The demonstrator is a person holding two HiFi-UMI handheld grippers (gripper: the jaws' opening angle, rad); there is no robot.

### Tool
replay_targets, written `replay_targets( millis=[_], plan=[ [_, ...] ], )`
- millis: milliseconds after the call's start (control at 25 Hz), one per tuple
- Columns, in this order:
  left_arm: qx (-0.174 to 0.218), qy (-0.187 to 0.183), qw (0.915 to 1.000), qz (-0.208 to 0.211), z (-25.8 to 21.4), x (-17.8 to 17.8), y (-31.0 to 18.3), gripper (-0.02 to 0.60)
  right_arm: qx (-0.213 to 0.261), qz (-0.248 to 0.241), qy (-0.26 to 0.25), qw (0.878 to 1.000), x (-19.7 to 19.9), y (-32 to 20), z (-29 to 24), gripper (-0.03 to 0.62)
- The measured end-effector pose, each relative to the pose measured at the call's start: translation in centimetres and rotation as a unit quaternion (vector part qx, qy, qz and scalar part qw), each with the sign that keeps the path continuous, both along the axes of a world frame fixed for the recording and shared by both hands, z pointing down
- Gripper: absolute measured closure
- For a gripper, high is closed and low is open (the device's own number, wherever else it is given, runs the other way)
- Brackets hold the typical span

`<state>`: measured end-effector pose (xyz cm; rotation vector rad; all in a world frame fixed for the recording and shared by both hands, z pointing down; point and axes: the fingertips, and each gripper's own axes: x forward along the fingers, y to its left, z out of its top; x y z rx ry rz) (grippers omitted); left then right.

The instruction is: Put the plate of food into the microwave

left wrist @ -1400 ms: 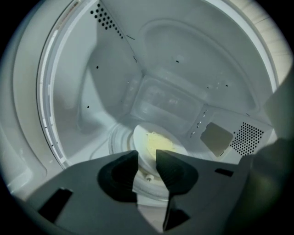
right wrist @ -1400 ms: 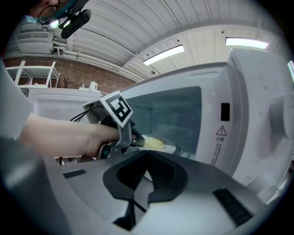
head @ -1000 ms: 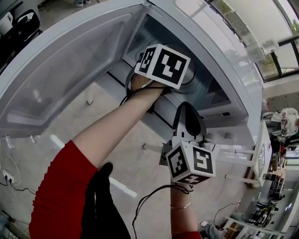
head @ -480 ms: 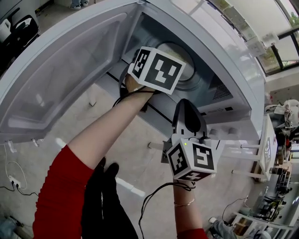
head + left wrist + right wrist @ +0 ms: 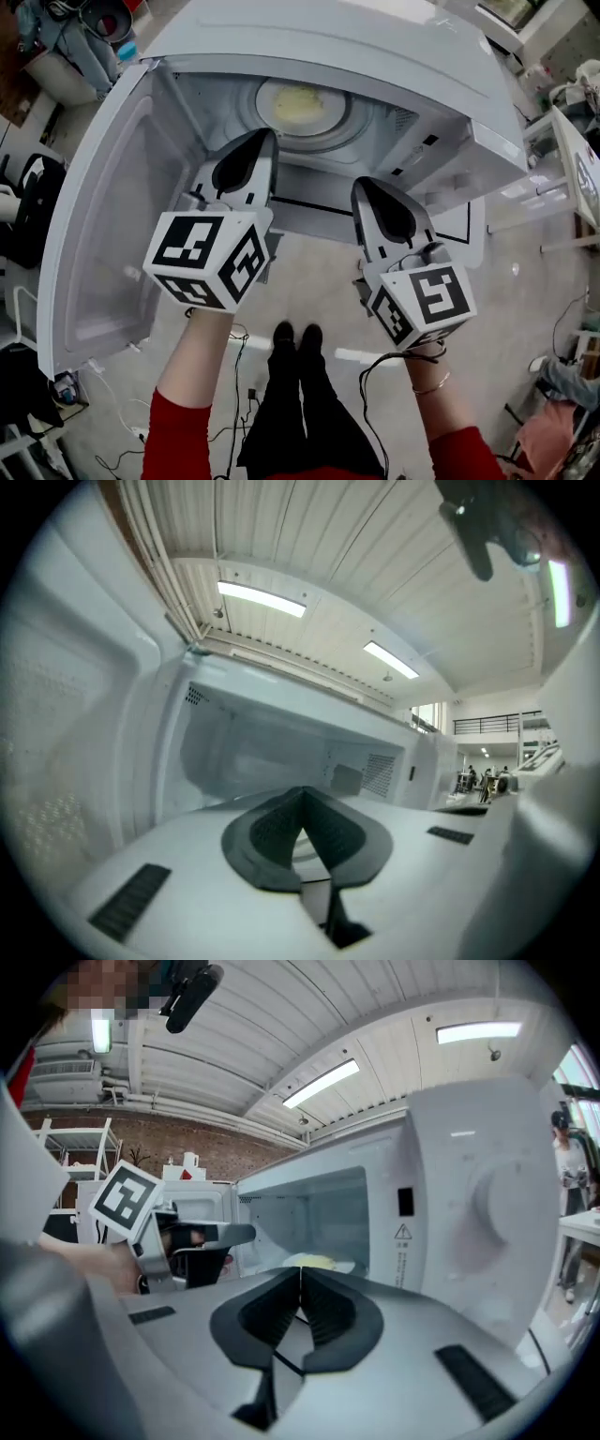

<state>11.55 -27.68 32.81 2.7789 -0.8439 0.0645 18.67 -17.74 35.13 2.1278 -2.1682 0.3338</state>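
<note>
Nearest the camera in the head view, two forearms in red sleeves (image 5: 183,441) reach forward from 6 o'clock, either side of the person's black-trousered legs (image 5: 300,412).

The left gripper (image 5: 265,139), a white two-jaw tool with dark ribbed pads and a black-and-white marker cube at its rear, sits at about 10 o'clock of frame centre. Its own view shows the jaws closing fully, the pads meeting edge to edge with nothing between them.

The right gripper (image 5: 368,186), of the same build, sits at about 3 o'clock of centre, well apart from the left. Its own view shows its pads pressed together, also empty. Both tips point toward 12 o'clock and stand just outside the oven's opening.

Beyond them is the white box-shaped microwave (image 5: 356,37). Its white door with a pale translucent window (image 5: 103,234) hangs fully open at 9 o'clock of the cavity.

Inside the cavity, at 12 o'clock, the round pale plate of yellowish food (image 5: 298,103) lies flat on the floor of the oven, roughly central. Neither gripper touches it.

At 3 o'clock of the opening, the right gripper view shows the microwave's control panel with a round white dial (image 5: 502,1199).
</note>
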Motion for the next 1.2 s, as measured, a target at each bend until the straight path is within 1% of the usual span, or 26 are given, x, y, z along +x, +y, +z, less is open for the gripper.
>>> replay_targets(
  millis=[120,200,360,520,640,800,880,1000,1200],
  plan=[
    [0.018,-0.01,0.9997,0.016,-1.6,-1.4,3.2,0.572,0.006,0.009,-0.016,1.0,0.3,2.9,-1.9,0.579],
    [0.02,-0.019,0.9992,0.029,-2.6,-2.4,5.3,0.572,0.009,0.018,-0.026,0.999,0.3,5.1,-2.9,0.579],
    [-0.009,-0.025,0.9982,0.055,-3.5,-4.6,9.6,0.572,-0.005,0.033,-0.055,0.998,-0.4,10.1,-3.9,0.579],
    [-0.035,-0.044,0.9948,0.086,-3.2,-5.8,14.2,0.572,-0.01,0.042,-0.068,0.997,-1.4,14.1,-4.5,0.579],
    [-0.047,-0.032,0.9929,0.105,-3.6,-5.9,17.0,0.572,-0.009,0.049,-0.077,0.996,-2.0,16.7,-4.7,0.579],
    [-0.068,0.01,0.993,0.096,-4.8,-6.9,18.6,0.572,0.01,0.056,-0.084,0.995,-2.8,18.7,-5.5,0.579],
    [-0.062,0.016,0.9939,0.089,-5.2,-7.2,18.9,0.572,0.017,0.061,-0.084,0.994,-2.8,19.3,-5.9,0.58],
    [-0.033,-0.002,0.9955,0.089,-5.7,-7.4,19.3,0.572,0.028,0.06,-0.085,0.994,-3.1,19.6,-6.7,0.579],
    [-0.017,-0.01,0.9954,0.093,-6.3,-7.6,20.1,0.572,0.043,0.047,-0.073,0.995,-3.3,19.8,-8.1,0.58]
  ],
)
